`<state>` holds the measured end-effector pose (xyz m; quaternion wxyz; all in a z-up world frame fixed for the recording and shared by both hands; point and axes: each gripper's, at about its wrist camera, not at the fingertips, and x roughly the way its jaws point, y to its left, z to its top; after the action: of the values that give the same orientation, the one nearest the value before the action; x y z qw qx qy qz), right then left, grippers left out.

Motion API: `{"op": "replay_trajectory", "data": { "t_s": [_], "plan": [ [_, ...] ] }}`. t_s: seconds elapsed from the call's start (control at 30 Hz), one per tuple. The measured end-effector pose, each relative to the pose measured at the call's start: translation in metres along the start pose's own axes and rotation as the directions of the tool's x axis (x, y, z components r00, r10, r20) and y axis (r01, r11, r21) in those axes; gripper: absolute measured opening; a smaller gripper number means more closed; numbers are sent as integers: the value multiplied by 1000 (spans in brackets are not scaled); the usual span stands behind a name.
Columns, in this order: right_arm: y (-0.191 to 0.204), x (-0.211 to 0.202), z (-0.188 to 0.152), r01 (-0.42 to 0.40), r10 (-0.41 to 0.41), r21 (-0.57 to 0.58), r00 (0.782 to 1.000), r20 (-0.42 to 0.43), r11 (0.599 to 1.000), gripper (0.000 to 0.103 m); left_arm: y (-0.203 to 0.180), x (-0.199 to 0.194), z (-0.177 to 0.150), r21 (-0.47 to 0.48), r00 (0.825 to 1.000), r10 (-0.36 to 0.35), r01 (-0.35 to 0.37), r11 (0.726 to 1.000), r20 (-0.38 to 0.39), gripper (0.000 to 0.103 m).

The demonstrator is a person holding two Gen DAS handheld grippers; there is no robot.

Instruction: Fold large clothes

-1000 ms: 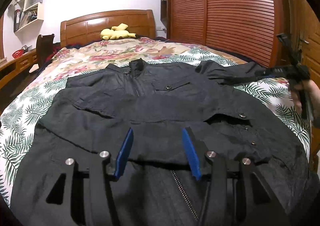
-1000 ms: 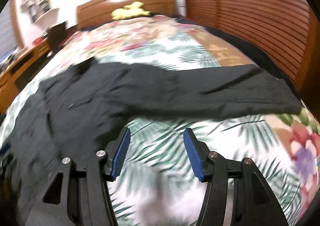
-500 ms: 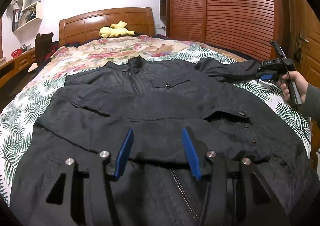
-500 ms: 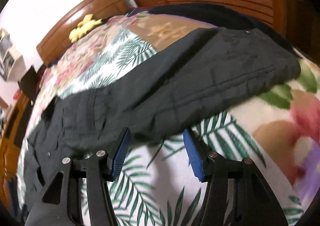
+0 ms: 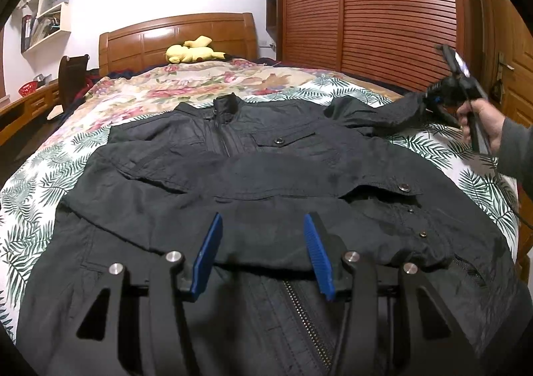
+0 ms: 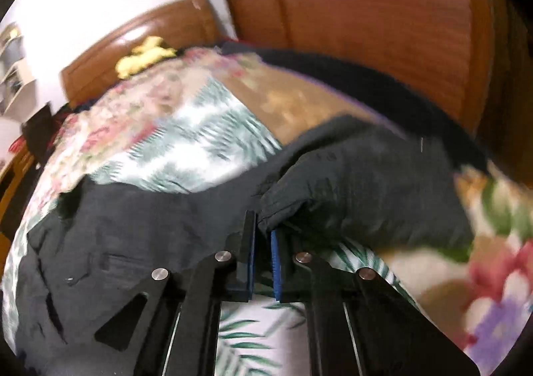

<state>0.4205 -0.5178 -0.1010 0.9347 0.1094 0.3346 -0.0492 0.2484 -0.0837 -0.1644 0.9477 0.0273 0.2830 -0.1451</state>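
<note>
Rightward, the right gripper (image 6: 263, 236) pinches the black zip-up jacket's (image 5: 266, 176) sleeve (image 6: 349, 182) in narrow jaws; left gripper (image 5: 263, 232) hovers, jaws wide.

Black zip-front jacket (image 5: 266, 182) lies face-up, spread across the bed, one sleeve (image 6: 366, 176) lifted.

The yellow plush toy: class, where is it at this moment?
In the left wrist view the yellow plush toy lies at the far end of the bed, against the wooden headboard, beyond the black jacket and its collar.

The jacket (image 5: 266, 182) lies on the bed (image 5: 140, 99), the toy (image 5: 193, 51) behind it by the headboard (image 5: 160, 39)
</note>
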Motion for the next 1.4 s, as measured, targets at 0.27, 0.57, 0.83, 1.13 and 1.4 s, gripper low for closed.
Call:
{"op": "replay_trajectory", "data": {
  "t_s": [0.27, 0.57, 0.83, 1.13, 1.4],
  "plan": [
    [131, -93, -2, -217, 251, -316, 965, 72, 924, 5, 0, -6, 1, 4, 1000, -5, 5, 1000, 8, 50],
    [210, -107, -93, -344, 306, -403, 939, -158, 848, 6, 7, -21, 0, -27, 999, -37, 38, 999, 21, 50],
    [208, -123, -115, -317, 277, -449, 949, -154, 836, 41, 7, -30, 0, -18, 998, -49, 49, 999, 34, 50],
    [172, -88, -123, -260, 209, -341, 961, -178, 903, 52, 8, -30, 0, -18, 997, -72, 73, 997, 28, 50],
    [142, -25, -132, -194, 138, -217, 959, -249, 957, 52, 9, -27, -1, -22, 997, -76, 77, 997, 20, 50]
  ]
}}
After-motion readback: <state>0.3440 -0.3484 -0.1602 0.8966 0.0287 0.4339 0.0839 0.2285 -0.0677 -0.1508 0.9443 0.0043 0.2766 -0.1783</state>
